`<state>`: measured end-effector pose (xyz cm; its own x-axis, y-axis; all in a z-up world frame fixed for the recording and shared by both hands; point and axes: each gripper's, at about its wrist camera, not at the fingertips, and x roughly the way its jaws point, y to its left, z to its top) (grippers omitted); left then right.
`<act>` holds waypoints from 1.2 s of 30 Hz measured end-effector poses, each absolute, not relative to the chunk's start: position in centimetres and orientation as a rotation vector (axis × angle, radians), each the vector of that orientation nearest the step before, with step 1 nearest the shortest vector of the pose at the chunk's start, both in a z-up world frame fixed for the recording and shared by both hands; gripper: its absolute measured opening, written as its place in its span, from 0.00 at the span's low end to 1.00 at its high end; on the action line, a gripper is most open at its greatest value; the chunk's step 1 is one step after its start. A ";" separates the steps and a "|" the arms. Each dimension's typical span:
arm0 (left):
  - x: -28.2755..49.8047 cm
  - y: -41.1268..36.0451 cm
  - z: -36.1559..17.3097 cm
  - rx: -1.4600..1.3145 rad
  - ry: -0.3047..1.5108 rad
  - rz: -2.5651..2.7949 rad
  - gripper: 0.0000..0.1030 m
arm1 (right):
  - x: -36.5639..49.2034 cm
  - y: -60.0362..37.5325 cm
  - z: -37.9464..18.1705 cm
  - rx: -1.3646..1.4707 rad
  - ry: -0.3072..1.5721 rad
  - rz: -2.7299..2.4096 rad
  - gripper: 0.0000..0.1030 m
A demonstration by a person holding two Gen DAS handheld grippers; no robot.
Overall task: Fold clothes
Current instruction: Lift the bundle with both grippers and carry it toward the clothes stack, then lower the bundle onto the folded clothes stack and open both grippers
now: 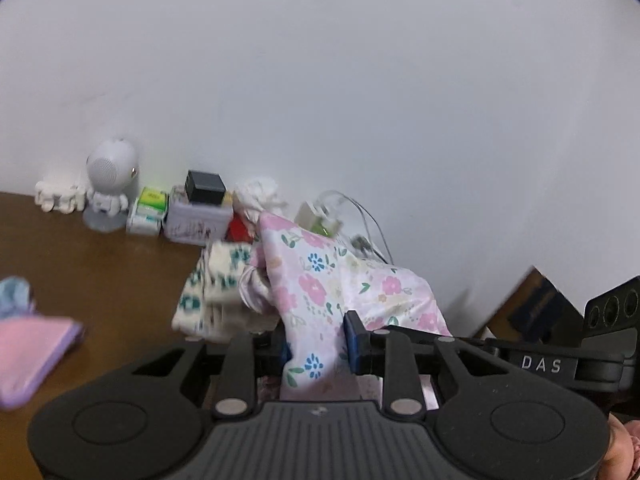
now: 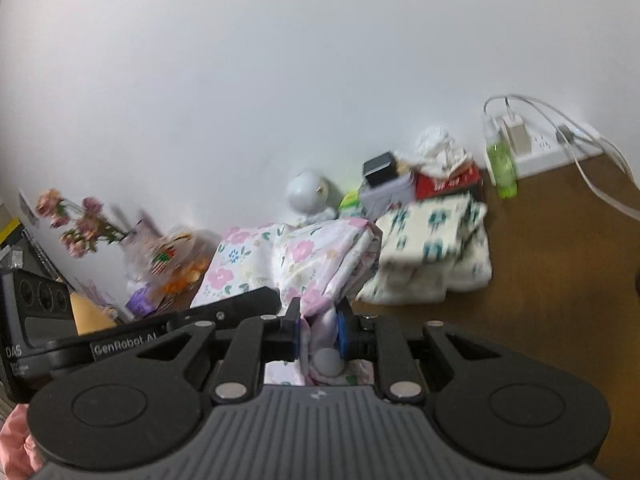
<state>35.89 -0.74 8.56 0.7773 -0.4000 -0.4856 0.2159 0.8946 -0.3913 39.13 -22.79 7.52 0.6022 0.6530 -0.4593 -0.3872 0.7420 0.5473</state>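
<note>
Left gripper [image 1: 316,344], right gripper [image 2: 318,332] both pinched narrow on pink floral cotton garment [image 1: 320,280]. Risk: raised cloth sweeps folded cream green-flowered stack [image 2: 432,256], topples it.

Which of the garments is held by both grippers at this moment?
The pink-flowered garment; the green-patterned folded cloth and pink folded cloth lie on the table, untouched.

Both wrist cameras look forward and slightly down, close over the floral garment [image 1: 320,280] [image 2: 308,256], sharing the white wall [image 1: 320,80] [image 2: 280,80] at twelve o'clock.
</note>
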 end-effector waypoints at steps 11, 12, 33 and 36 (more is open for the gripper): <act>50.7 -3.1 4.6 -0.381 0.701 -0.271 0.24 | 54.1 -22.6 3.2 0.546 0.761 0.574 0.16; 51.5 -3.0 3.7 -0.394 0.714 -0.271 0.24 | 55.2 -22.5 2.5 0.548 0.771 0.570 0.16; 51.7 -0.3 0.5 -0.437 0.618 -0.272 0.49 | 56.6 -23.5 -2.5 0.579 0.690 0.545 0.50; 50.5 -0.2 2.2 -0.381 0.546 -0.268 0.48 | 55.0 -24.0 -0.8 0.535 0.587 0.530 0.51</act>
<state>50.55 -0.25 2.20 0.8231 -0.3447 -0.4514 0.1457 0.8963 -0.4189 55.00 -23.99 -0.82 0.7102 0.5986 -0.3705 -0.3079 0.7374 0.6012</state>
